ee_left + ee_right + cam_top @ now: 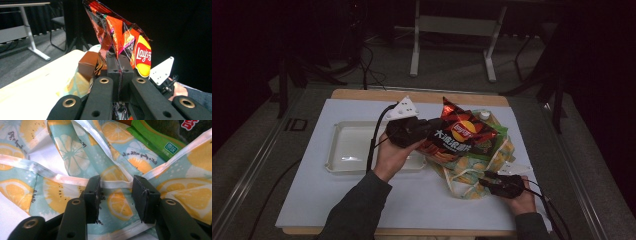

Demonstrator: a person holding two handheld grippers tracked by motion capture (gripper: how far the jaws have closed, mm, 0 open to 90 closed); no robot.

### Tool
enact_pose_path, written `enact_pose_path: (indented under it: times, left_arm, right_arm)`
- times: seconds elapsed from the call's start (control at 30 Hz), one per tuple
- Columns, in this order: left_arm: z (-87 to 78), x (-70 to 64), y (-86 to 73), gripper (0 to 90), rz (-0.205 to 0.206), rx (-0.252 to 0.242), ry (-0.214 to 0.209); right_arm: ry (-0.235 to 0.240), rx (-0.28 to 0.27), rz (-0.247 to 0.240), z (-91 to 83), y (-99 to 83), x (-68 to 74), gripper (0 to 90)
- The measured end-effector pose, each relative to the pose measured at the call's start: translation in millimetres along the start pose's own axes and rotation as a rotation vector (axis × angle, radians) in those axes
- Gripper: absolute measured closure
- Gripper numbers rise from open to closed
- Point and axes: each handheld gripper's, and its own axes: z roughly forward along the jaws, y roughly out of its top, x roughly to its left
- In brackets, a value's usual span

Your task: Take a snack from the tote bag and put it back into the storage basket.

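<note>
A: Red-and-orange foil Lay's crisp bag [460,134] is up off the desk [312,200], hanging over the lemon-print fabric tote bag [472,170]. Left hand-held gripper [432,127] is clenched on its crinkled edge, jaws pressed tight w/ foil between.

B: Yep, same in the left gripper view, crisp bag [120,37] standing tall above the jaws. Right hand-held gripper [487,176]?

A: Released, jaws apart either side of the tote's white trim [116,184], near desk edge. Green packet [155,138] sits inside the tote.

B: White plastic tray [344,147] lies left of the tote.
</note>
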Motion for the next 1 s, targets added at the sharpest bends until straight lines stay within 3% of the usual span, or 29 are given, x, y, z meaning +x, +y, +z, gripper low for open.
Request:
enact_pose_path:
  times: [0.73,1.0]
  left_arm:
    - [-38.8,42.1,-9.9,89.8,-0.025,-0.021,0.162]
    - [-45.2,57.6,-16.7,89.8,-0.038,-0.011,0.217]
  right_arm:
    - [-0.001,0.000,-0.001,0.0,0.0,0.0,58.7]
    - [-0.002,0.000,-0.001,0.0,0.0,0.0,58.7]
